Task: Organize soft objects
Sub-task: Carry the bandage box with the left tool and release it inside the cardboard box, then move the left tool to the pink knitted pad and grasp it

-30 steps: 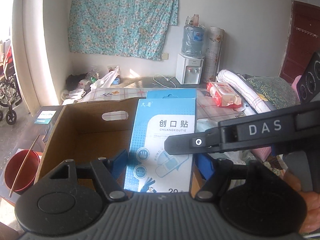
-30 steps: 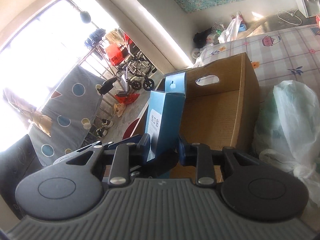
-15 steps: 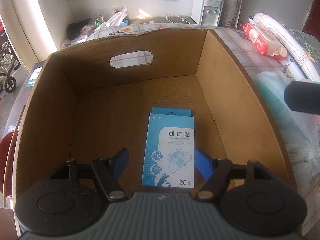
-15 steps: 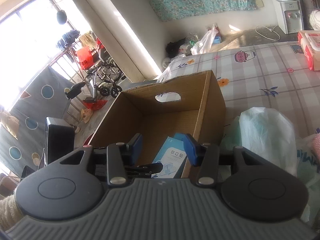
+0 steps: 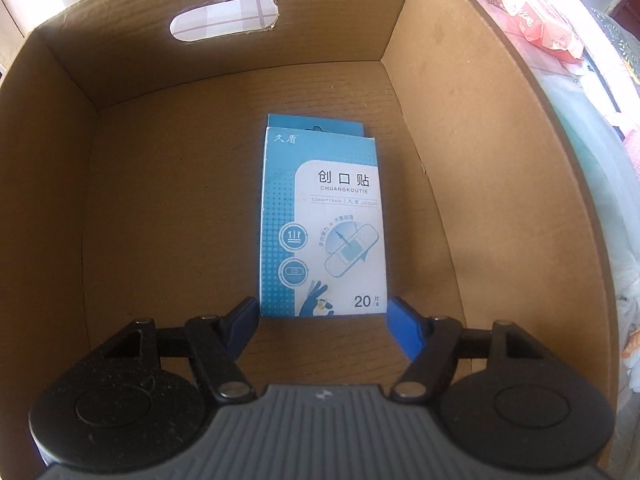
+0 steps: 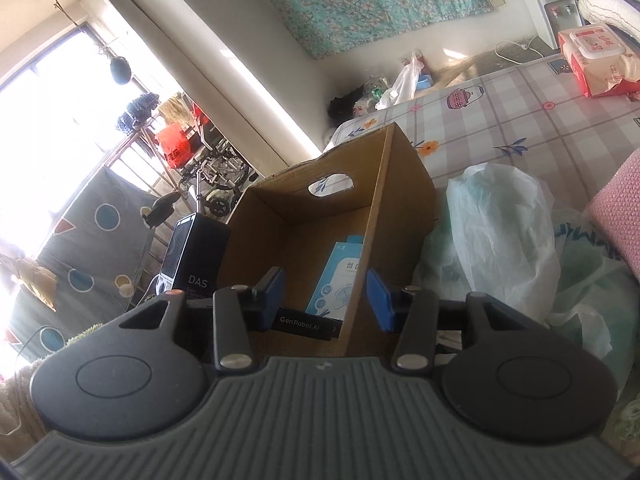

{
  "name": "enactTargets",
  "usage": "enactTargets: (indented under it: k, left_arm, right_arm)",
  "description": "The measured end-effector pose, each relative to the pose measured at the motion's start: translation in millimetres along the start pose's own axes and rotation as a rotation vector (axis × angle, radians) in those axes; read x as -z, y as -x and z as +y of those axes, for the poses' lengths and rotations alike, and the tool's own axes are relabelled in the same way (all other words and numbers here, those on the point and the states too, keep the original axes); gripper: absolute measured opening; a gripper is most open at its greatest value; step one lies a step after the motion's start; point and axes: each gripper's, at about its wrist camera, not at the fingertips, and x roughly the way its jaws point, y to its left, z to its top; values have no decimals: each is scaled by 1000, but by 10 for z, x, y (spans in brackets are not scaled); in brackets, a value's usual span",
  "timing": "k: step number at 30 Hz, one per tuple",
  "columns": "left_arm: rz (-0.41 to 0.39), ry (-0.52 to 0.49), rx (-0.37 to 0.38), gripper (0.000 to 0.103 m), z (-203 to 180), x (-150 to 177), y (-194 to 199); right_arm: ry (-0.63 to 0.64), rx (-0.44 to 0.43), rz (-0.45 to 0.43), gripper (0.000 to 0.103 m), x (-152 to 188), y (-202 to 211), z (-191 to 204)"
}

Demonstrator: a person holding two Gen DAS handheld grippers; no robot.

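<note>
The blue plaster box (image 5: 322,220) now lies flat on the floor of the cardboard box (image 5: 132,184), printed face up, roughly in the middle and clear of all four walls. A second ago it was held upright above the carton, both grippers around it; half a second ago it was already down on the bottom. The left gripper (image 5: 322,322) now points steeply down into the carton, closer to the floor than before, so the plaster box fills more of its view. Its blue fingers (image 5: 404,330) stand spread either side of the near end of the plaster box, and I cannot tell whether they touch it; they have just been closing slightly. The right gripper (image 6: 326,298) hangs outside the carton near its right wall (image 6: 376,216), looking in over the edge at the plaster box (image 6: 340,284). Its fingers (image 6: 378,300), clamped on the box a second ago, have just been opening and now stand released with nothing between them. Beside the carton, a pale plastic bag (image 6: 500,236) lies on the checked cloth (image 6: 532,120), with a red wipes pack (image 6: 596,60) farther back.
</note>
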Motion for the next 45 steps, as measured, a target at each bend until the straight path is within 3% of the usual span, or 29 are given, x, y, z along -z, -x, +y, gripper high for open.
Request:
enactTargets:
  k: [8, 17, 23, 32, 35, 39, 42, 45]
  left_arm:
    - [20, 93, 69, 71, -11, -269, -89]
    - [-9, 199, 113, 71, 52, -622, -270]
    - [-49, 310, 213, 74, 251, -632, -251]
    - [-91, 386, 276, 75, 315, -644, -209]
    - [-152, 388, 244, 77, 323, -599, 19]
    - [-334, 371, 189, 79, 286, -428, 576]
    - [-479, 323, 156, 80, 142, -302, 1055]
    - [-558, 206, 149, 83, -168, -241, 1375]
  right_arm:
    - [-50, 17, -13, 45, 12, 73, -158]
    - [-86, 34, -20, 45, 35, 100, -290]
    - [-87, 40, -27, 45, 45, 139, -300]
    - [-96, 66, -56, 46, 95, 300, -354]
    - [-77, 94, -86, 47, 76, 450, -399]
    - [-37, 171, -141, 48, -24, 700, -499]
    - [-8, 250, -178, 48, -164, 902, -677]
    - [5, 320, -204, 48, -325, 1058, -879]
